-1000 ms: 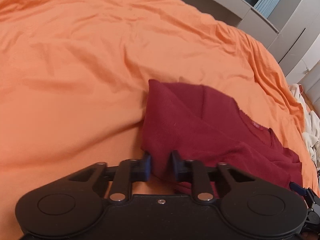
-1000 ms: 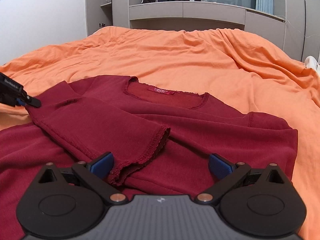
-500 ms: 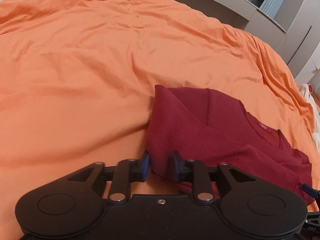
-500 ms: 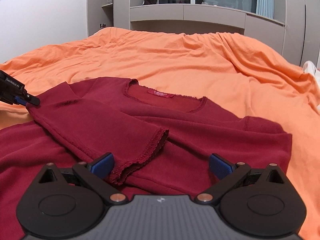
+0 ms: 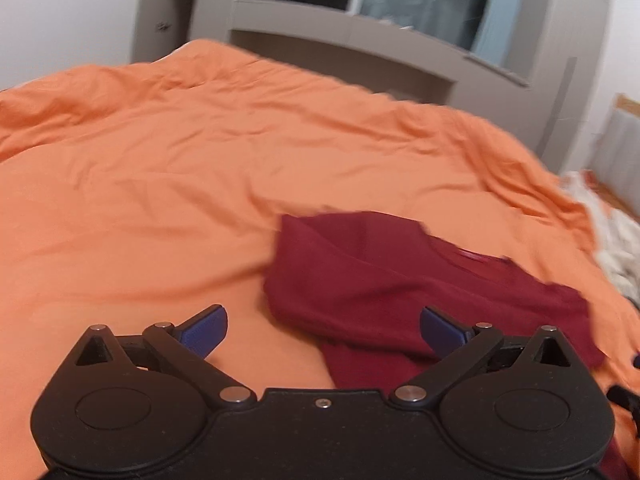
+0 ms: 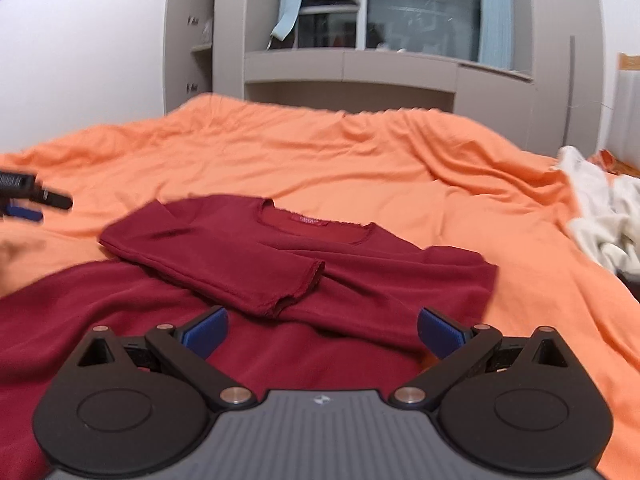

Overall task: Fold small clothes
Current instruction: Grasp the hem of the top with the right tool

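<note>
I have both the left gripper (image 5: pixel 323 330) and the right gripper (image 6: pixel 323 330) spread wide and holding nothing, poised above the red top (image 6: pixel 304 264), which lies on the orange bedspread (image 6: pixel 360 160) with one sleeve (image 6: pixel 224 264) folded across its chest, ready for the next fold

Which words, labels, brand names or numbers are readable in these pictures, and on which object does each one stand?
No text can be read.
Neck label of the dark red shirt: has lettering, too blurred to read.
White marking on the left hand-held gripper, at the edge of the right wrist view: too small and blurred.
Emblem on the right hand-held gripper: a symbol, no letters.
</note>
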Motion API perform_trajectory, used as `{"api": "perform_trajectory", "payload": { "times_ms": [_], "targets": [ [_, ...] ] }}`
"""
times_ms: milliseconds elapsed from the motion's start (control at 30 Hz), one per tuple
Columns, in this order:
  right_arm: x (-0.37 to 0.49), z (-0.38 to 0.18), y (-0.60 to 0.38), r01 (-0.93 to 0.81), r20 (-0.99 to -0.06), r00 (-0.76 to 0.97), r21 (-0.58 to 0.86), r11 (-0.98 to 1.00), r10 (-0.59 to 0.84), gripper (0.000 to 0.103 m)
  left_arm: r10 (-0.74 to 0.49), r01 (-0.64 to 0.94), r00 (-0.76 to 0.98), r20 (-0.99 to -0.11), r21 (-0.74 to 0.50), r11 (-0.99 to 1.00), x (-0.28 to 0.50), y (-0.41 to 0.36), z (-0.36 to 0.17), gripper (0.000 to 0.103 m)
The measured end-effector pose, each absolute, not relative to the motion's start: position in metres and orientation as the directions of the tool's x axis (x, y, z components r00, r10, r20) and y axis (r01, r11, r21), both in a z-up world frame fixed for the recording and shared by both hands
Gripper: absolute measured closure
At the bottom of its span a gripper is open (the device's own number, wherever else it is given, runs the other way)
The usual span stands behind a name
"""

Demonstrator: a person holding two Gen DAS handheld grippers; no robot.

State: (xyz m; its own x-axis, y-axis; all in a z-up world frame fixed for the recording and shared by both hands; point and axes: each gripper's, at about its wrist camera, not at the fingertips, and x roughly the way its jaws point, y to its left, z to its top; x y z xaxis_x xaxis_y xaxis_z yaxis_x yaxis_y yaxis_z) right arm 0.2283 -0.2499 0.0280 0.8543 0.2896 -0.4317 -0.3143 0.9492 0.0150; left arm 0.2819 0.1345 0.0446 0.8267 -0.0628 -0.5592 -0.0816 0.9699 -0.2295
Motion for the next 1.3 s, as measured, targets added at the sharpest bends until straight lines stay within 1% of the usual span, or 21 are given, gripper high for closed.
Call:
{"api": "perform_trajectory", "payload": {
  "times_ms": [67, 133, 233, 333, 433, 500, 567, 667, 700, 800, 867, 933, 967, 1000, 1033, 1067, 1133, 1167, 1200, 1267, 1300],
  "targets": [
    [0.197, 0.031, -0.26, -0.306, -0.412, 0.862, 0.041, 0.951, 0.295, 0.0, -0.149, -0.019, 0.831, -0.535, -0.294, 0.955, 0.248, 0.129, 0.044, 0.001],
    [0.168, 0.033, -0.268, -0.283, -0.42, 0.863, 0.058, 0.957, 0.281, 0.0, -0.21, 0.03, 0.837, -0.506, -0.341, 0.94, 0.217, 0.125, 0.045, 0.001],
    [0.126, 0.037, -0.278, -0.268, -0.415, 0.867, 0.078, 0.96, 0.276, 0.0, -0.214, 0.05, 0.838, -0.502, -0.32, 0.946, 0.183, 0.114, 0.048, 0.001],
    [0.096, 0.035, -0.289, -0.233, -0.429, 0.864, 0.124, 0.965, 0.264, 0.0, -0.226, 0.079, 0.823, -0.521, -0.289, 0.954, 0.157, 0.105, 0.046, 0.001],
    [0.077, 0.026, -0.299, -0.173, -0.46, 0.852, 0.207, 0.963, 0.251, 0.0, -0.209, 0.088, 0.792, -0.573, -0.231, 0.969, 0.141, 0.099, 0.036, 0.001],
    [0.07, 0.02, -0.306, -0.153, -0.465, 0.844, 0.27, 0.951, 0.268, 0.0, -0.198, 0.088, 0.771, -0.605, -0.207, 0.974, 0.132, 0.098, 0.027, 0.001],
    [0.065, 0.015, -0.31, -0.137, -0.46, 0.842, 0.319, 0.938, 0.28, 0.0, -0.198, 0.075, 0.75, -0.631, -0.216, 0.974, 0.128, 0.103, 0.018, 0.001],
    [0.06, 0.013, -0.311, -0.135, -0.441, 0.851, 0.341, 0.93, 0.286, 0.001, -0.205, 0.048, 0.745, -0.634, -0.256, 0.965, 0.118, 0.115, 0.011, 0.001],
    [0.059, 0.013, -0.309, -0.133, -0.439, 0.855, 0.328, 0.935, 0.276, 0.004, -0.214, 0.046, 0.746, -0.631, -0.272, 0.961, 0.116, 0.119, 0.012, 0.001],
    [0.061, 0.013, -0.297, -0.121, -0.446, 0.865, 0.262, 0.958, 0.231, 0.021, -0.244, 0.05, 0.743, -0.623, -0.312, 0.949, 0.11, 0.126, 0.01, 0.001],
    [0.061, 0.01, -0.288, -0.124, -0.454, 0.862, 0.246, 0.961, 0.227, 0.025, -0.244, 0.059, 0.742, -0.625, -0.301, 0.952, 0.106, 0.125, 0.01, 0.001],
    [0.062, 0.007, -0.283, -0.132, -0.458, 0.859, 0.238, 0.962, 0.231, 0.039, -0.243, 0.08, 0.744, -0.623, -0.278, 0.957, 0.1, 0.118, 0.01, 0.001],
    [0.061, 0.006, -0.282, -0.131, -0.463, 0.858, 0.224, 0.966, 0.224, 0.042, -0.247, 0.092, 0.743, -0.622, -0.271, 0.958, 0.097, 0.116, 0.009, 0.001],
    [0.062, 0.005, -0.28, -0.126, -0.47, 0.857, 0.211, 0.969, 0.213, 0.049, -0.251, 0.101, 0.74, -0.624, -0.266, 0.959, 0.095, 0.114, 0.008, 0.001],
    [0.061, 0.004, -0.279, -0.124, -0.473, 0.856, 0.207, 0.97, 0.21, 0.054, -0.252, 0.107, 0.733, -0.631, -0.26, 0.96, 0.094, 0.112, 0.006, 0.001],
    [0.061, 0.004, -0.281, -0.123, -0.473, 0.855, 0.212, 0.969, 0.212, 0.056, -0.257, 0.112, 0.726, -0.639, -0.258, 0.96, 0.094, 0.111, 0.005, 0.001],
    [0.061, 0.003, -0.283, -0.12, -0.472, 0.855, 0.227, 0.966, 0.217, 0.064, -0.272, 0.126, 0.728, -0.629, -0.267, 0.955, 0.091, 0.11, 0.006, 0.001],
    [0.061, 0.003, -0.285, -0.116, -0.472, 0.855, 0.231, 0.966, 0.215, 0.066, -0.287, 0.132, 0.731, -0.619, -0.284, 0.95, 0.09, 0.111, 0.007, 0.001],
    [0.061, 0.003, -0.285, -0.113, -0.473, 0.855, 0.231, 0.966, 0.213, 0.07, -0.307, 0.137, 0.734, -0.606, -0.31, 0.941, 0.089, 0.114, 0.009, 0.001],
    [0.062, 0.002, -0.285, -0.116, -0.477, 0.852, 0.231, 0.966, 0.217, 0.071, -0.344, 0.141, 0.74, -0.578, -0.367, 0.92, 0.091, 0.121, 0.012, 0.001],
    [0.063, 0.001, -0.285, -0.118, -0.481, 0.848, 0.236, 0.964, 0.222, 0.066, -0.351, 0.135, 0.743, -0.57, -0.386, 0.913, 0.094, 0.123, 0.014, 0.001]
  ]
}}
